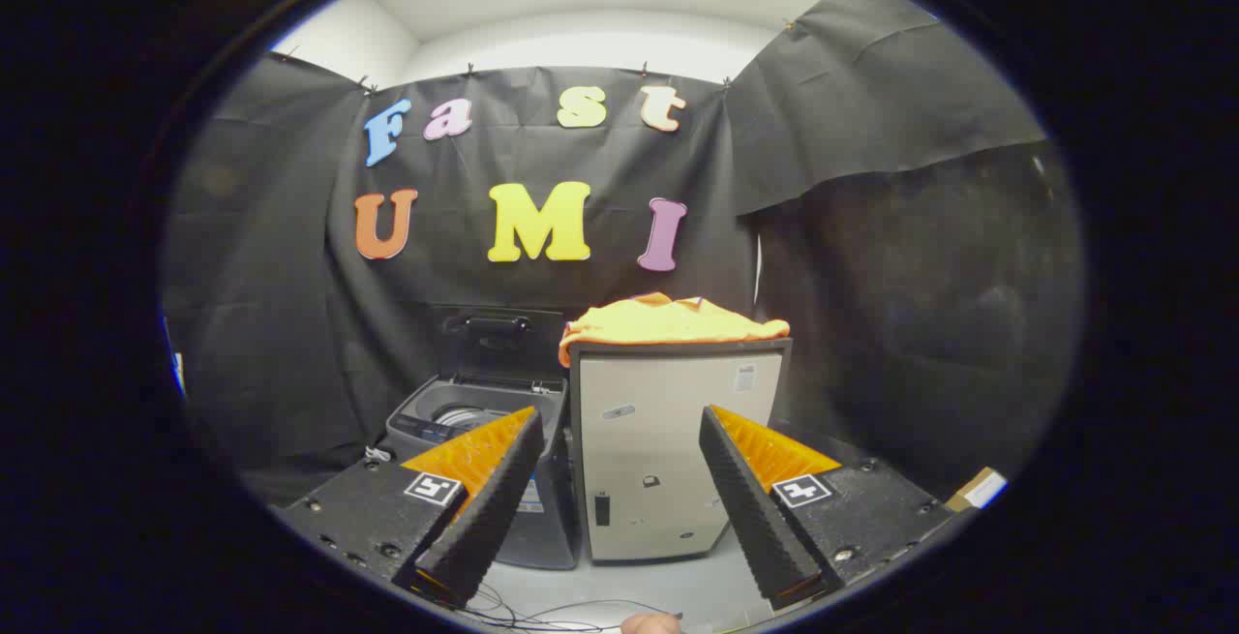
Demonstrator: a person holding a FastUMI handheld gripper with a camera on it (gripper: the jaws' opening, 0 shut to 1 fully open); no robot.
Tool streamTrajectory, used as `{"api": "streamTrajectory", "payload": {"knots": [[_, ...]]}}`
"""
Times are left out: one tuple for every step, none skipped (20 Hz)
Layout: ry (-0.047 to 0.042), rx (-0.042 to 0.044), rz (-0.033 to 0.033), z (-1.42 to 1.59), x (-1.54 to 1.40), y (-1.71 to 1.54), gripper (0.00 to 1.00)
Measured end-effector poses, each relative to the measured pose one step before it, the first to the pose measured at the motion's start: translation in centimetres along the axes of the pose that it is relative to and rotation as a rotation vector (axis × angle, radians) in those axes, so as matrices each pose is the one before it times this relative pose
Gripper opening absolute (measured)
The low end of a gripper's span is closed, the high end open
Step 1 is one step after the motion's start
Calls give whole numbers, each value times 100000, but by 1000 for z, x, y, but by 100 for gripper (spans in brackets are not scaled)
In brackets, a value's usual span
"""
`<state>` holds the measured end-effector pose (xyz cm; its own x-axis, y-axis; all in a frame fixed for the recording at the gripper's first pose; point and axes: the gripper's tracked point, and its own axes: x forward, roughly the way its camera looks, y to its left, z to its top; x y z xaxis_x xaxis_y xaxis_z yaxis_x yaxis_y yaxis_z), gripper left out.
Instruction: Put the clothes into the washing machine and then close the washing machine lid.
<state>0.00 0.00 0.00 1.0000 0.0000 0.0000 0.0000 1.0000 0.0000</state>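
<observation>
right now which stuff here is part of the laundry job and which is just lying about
Part of the job:
- orange clothes, piled on top of the cabinet
- washing machine, lid raised, left of the cabinet
- claw, open, holding nothing, well short of the clothes

Just lying about:
- beige cabinet under the clothes
- cardboard box beyond the right finger
- cables on the floor

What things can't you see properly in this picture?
- Inside the washing machine: its drum is partly hidden by the open gripper finger.
- Clothes on the cabinet: how many pieces is unclear.
- Sticker on the cabinet: too small.
- Box beyond the fingers: cut off.
</observation>
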Motion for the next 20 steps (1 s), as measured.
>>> {"api": "streamTrajectory", "payload": {"knots": [[-164, -66, -13, -50, -45, 18, 100], [249, -156, 53, -24, -7, 33, 100], [33, 180, 53, -115, -3, -7, 100], [-116, 151, -202, 41, 49, -57, 100], [1, 25, -166, -49, 1, 7, 100], [68, 14, -346, -6, 18, -99, 100], [20, 94, -292, 53, 4, -68, 100], [179, 149, -211, -16, 119, -73, 100], [103, 57, -221, -34, 20, -92, 100], [36, 30, -137, 94, 23, 42, 100], [-61, 60, -222, 125, 178, -44, 100], [-141, -84, -83, 211, 65, 7, 100], [-280, -244, -81, 207, 96, 58, 100], [-234, -388, 37, 300, 172, 74, 100], [-251, -364, 19, 199, 34, 141, 100], [-376, -483, -10, 244, 151, 19, 100], [-69, -642, -223, 156, 100, -31, 100], [214, -331, 11, 176, 120, 73, 100], [130, -46, -188, 79, 227, -51, 100], [120, -474, 102, 193, 224, -10, 100]]}}
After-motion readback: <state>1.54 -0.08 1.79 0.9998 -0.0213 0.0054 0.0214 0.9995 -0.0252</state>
